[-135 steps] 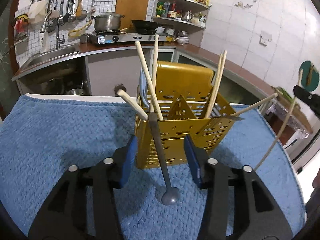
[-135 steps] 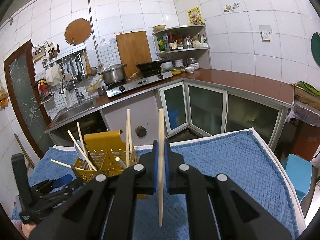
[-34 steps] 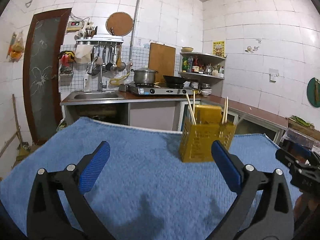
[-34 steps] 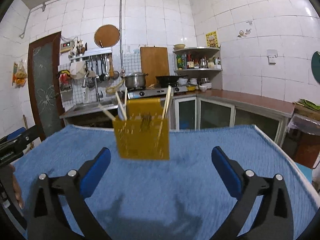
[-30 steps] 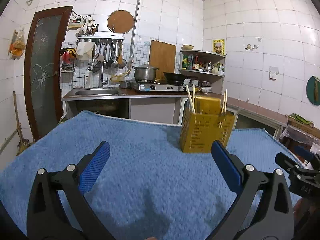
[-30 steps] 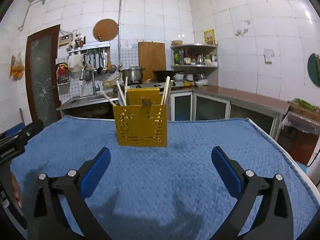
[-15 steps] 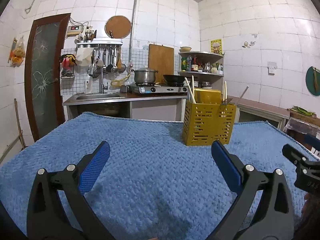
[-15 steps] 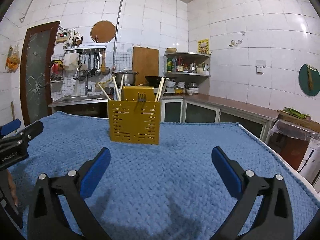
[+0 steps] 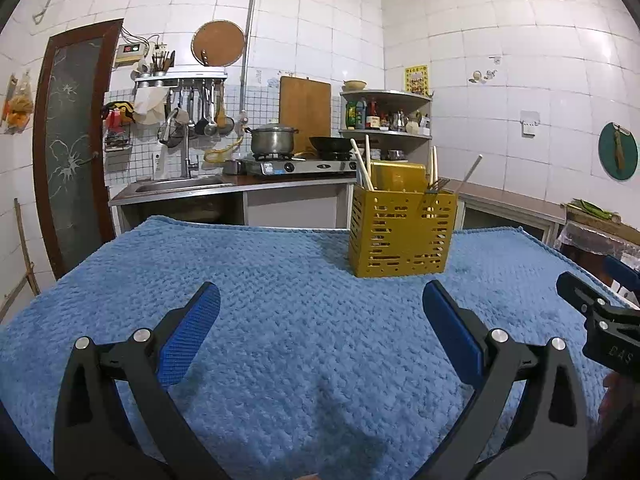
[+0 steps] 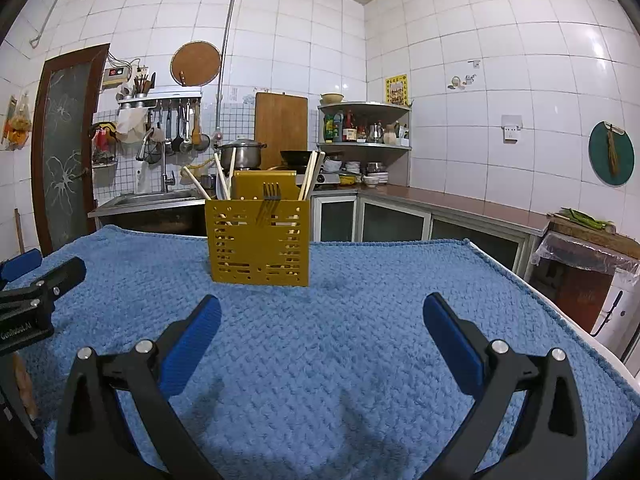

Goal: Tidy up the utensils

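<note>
- Yellow utensil caddy [image 9: 402, 236] upright on the blue-towelled desk [image 9: 280, 280], holding chopsticks [image 10: 310, 176] and a fork [image 10: 271, 192].
- Well ahead of left tongs [image 9: 320, 334] and right tongs [image 10: 322, 334].
- Both spread wide, gripping nothing.

A nubby, matt blue cloth [image 10: 360, 344] is covering the tabletop. The yellow utensil caddy [image 10: 259, 240] is looking like perforated matt plastic, holding pale wooden chopsticks [image 10: 310, 176] and a shiny metal fork [image 10: 270, 194] (tines catching light). Ribbed blue pads [image 9: 188, 336] are lining black plastic tongs.
</note>
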